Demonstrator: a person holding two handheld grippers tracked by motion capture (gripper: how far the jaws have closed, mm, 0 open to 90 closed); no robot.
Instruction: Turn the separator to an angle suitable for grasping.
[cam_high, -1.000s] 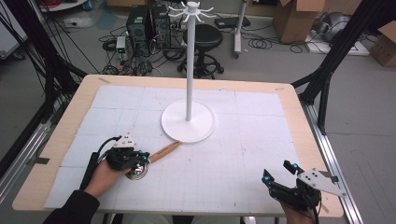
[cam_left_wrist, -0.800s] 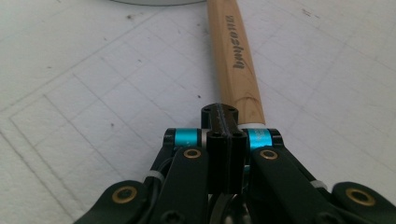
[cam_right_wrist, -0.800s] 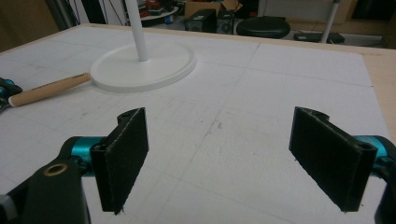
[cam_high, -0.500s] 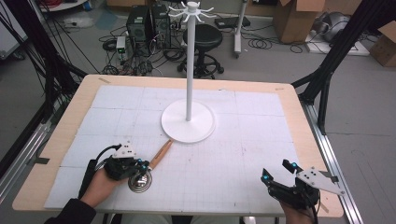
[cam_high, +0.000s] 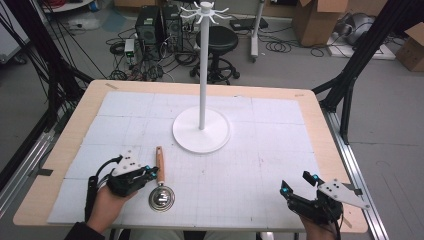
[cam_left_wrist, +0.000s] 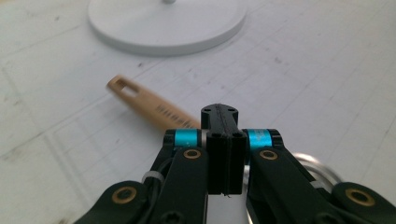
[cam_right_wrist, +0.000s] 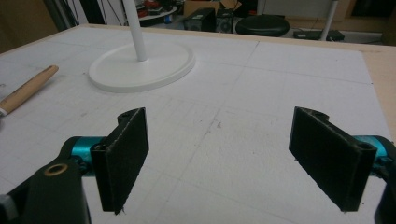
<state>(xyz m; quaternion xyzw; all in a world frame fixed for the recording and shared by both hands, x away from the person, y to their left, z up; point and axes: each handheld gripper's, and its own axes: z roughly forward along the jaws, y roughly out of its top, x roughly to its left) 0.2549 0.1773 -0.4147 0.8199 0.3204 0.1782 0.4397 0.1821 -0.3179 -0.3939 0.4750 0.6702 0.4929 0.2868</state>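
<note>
High view, nearest me: my left hand-held gripper sits clenched, jaws pressed flat together, just beside the wooden handle of the round steel strainer ladle with a wooden handle, which lies on the bench near and to the left of the white hook stand with a round flat base. My right hand-held gripper rests released, jaws wide apart, well to the right of that stand, near the bench's front edge.

black grippers, cyan bands, possibly brass screws
</note>
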